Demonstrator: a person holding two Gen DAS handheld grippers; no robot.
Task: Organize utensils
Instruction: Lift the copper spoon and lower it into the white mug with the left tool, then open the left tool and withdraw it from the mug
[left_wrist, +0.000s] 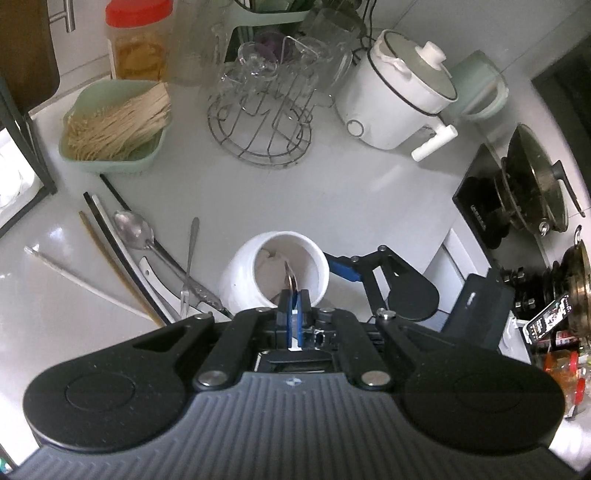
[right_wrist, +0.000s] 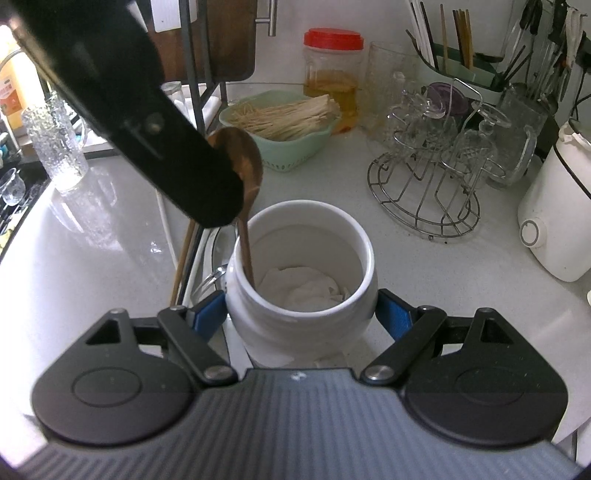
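Loose utensils: a shiny metal spoon (left_wrist: 132, 230), a small metal fork (left_wrist: 189, 266) and several long chopsticks (left_wrist: 99, 254) lie on the white countertop (left_wrist: 369, 206), left of the jar.
Left gripper (left_wrist: 294, 291): its blue-padded fingers are pinched nearly together on the bowl of a brown wooden spoon (right_wrist: 242, 162), held above the jar's mouth.
Wooden spoon: tilted, bowl up, its handle reaching down inside the jar, along the left inner wall.
Round white ceramic jar (right_wrist: 301, 273): upright on the countertop, with crumpled white paper (right_wrist: 303, 290) at its bottom.
Right gripper (right_wrist: 301, 314): spread wide, one blue pad on each side of the jar's lower body; whether the pads press the jar, I cannot tell.
Behind: a pale green basket of dry noodles (left_wrist: 118, 122), a wire rack of glass cups (left_wrist: 266, 122), a white electric cooker (left_wrist: 402, 92).
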